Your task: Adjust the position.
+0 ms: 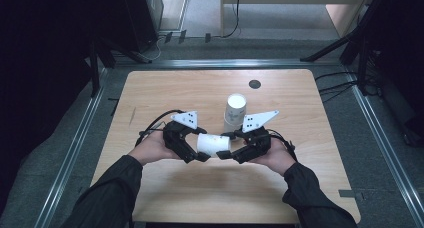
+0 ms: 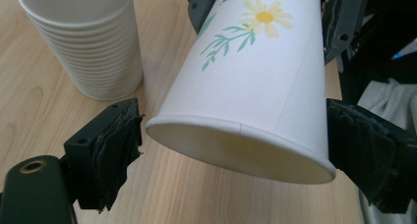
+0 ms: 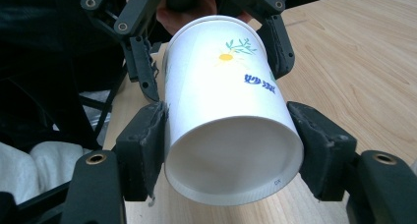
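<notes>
a paper cup is held on its side above the bench, between both tools. the right tool is clenched on its base end; the left tool stands released around its mouth end. the long axis runs tool to tool.

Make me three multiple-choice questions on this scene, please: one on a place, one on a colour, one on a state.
1. Where is the stack of cups?
A. upright on the table beyond the grippers
B. on the floor
C. in the person's lap

2. What colour is the flower on the held cup?
A. red
B. yellow
C. blue

3. How do the right gripper's jaws stand?
A. wide apart, clear of the cup
B. shut on nothing
C. pressed on both sides of the cup

Answers:
1 A: the stack of cups stands on the table behind both grippers.
2 B: the flower on the cup is yellow, with green leaves.
3 C: in the right gripper view, both jaws of the right gripper touch the cup.
</notes>
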The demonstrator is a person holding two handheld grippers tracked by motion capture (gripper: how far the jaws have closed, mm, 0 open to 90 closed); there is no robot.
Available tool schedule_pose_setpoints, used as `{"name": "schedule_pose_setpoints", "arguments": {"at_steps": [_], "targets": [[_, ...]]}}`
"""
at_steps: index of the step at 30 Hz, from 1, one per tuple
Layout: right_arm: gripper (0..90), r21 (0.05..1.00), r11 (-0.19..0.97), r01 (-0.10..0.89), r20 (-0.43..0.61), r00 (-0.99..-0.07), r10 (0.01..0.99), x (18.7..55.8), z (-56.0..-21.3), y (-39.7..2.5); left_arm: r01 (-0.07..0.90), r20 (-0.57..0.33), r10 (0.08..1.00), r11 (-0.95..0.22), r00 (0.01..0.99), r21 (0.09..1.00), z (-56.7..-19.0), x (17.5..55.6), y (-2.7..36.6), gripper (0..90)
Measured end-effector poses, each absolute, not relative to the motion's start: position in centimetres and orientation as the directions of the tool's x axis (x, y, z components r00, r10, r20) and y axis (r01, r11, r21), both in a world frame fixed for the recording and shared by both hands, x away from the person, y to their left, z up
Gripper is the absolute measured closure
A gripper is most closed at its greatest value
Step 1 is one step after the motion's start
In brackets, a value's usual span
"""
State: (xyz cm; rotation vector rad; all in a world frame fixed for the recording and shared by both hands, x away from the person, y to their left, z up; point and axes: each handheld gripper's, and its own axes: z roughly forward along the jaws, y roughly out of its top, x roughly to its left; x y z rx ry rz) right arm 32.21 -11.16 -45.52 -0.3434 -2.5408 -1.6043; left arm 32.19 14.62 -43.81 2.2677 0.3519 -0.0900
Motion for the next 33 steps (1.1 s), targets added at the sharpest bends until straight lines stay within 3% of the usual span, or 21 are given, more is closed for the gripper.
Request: {"name": "schedule_pose_setpoints", "arguments": {"at_steps": [9, 33], "targets": [[34.6, 0.88, 0.4, 0.254, 0.228, -0.967, 0.113, 32.2, -45.4, -11.4, 0.317, -0.23, 0.23, -0.498, 0.946, 0.807, -44.7, 31.5, 15.3, 12.7], [34.6, 0.885, 0.384, 0.265, 0.25, -0.964, 0.088, 32.2, -45.4, -11.4, 0.376, -0.305, 0.233, -0.387, 0.923, 0.842, -46.7, 30.7, 16.1, 17.1]]}}
